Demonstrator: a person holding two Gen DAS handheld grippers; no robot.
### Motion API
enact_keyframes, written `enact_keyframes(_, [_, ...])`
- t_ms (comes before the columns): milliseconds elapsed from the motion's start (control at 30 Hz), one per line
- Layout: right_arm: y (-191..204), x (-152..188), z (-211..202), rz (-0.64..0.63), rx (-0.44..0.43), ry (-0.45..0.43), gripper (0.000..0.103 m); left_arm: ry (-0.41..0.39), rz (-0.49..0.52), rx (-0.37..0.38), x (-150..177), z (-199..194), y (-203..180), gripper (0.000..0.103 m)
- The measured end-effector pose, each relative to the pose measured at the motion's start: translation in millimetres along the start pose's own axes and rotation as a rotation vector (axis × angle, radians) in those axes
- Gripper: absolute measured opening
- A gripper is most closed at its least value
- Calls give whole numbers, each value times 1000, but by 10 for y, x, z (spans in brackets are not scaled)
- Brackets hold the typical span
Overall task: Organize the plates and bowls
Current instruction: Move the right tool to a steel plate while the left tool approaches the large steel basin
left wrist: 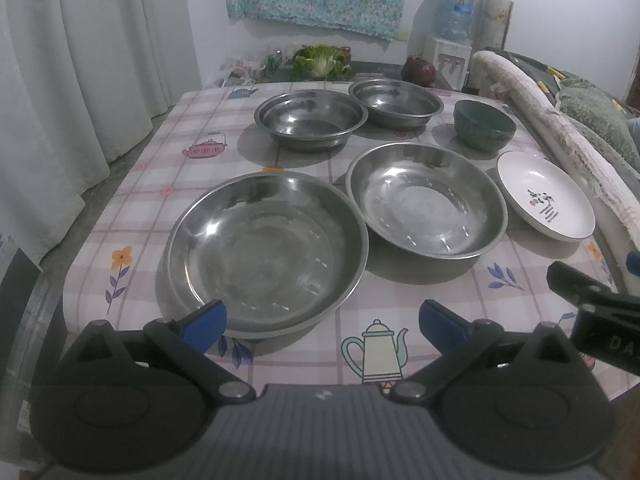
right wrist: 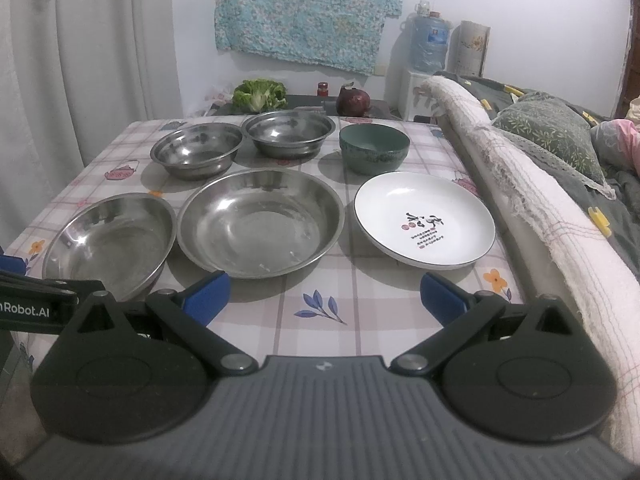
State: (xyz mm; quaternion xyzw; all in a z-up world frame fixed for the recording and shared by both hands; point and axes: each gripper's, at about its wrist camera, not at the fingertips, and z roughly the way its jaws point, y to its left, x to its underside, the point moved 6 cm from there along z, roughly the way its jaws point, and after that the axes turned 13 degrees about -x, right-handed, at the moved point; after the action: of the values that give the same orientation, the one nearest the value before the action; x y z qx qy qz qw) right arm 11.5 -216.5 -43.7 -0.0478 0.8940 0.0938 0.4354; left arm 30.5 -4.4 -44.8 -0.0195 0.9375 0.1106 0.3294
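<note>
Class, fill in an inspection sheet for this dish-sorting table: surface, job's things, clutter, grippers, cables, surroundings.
Surface: checked tablecloth with teapot and flower prints.
Job's things: two wide steel plates, two steel bowls, green bowl, white plate; all apart, none stacked.
Clutter: nothing seen on the cloth.
Grippers: left gripper and right gripper open, empty.
Cables: nothing seen.
Surroundings: curtain, lettuce, water bottle, bedding.

Each gripper, the left gripper (left wrist: 322, 326) and the right gripper (right wrist: 324, 298), has a ribbed grey body bearing a small white logo, two round black housings, black link arms with silver pivot screws, and blue fingertip pads (right wrist: 208, 296). White lettering "nRobot.AI" marks the left one's side.
</note>
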Motion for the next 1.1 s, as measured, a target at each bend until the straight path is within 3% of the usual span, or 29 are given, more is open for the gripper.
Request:
enact_keyframes(167, [-14, 35, 23, -1, -12, -1, 102, 4, 5, 5, 26, 50, -10, 103])
enact_keyframes(333, [-50, 95, 24, -28, -52, -9, 102, 23, 59, 55, -8, 154, -21, 103])
enact_keyframes(433, [-96, 113, -8, -18, -104, -46, 102, -5, 78, 90, -123, 173, -2, 103])
enact_keyframes(700, [-339, 26, 122, 99, -98, -89, 102, -57, 5, 232, -601, 290, 78, 103])
enact_keyframes(867, [-449, -170, 253, 152, -155, -111, 102, -56, -4, 179, -879, 466, 111, 103])
enact_keyframes(1100, [-338, -849, 611, 78, -263, -165, 102, -75, -28, 141, -1341, 747, 289, 103])
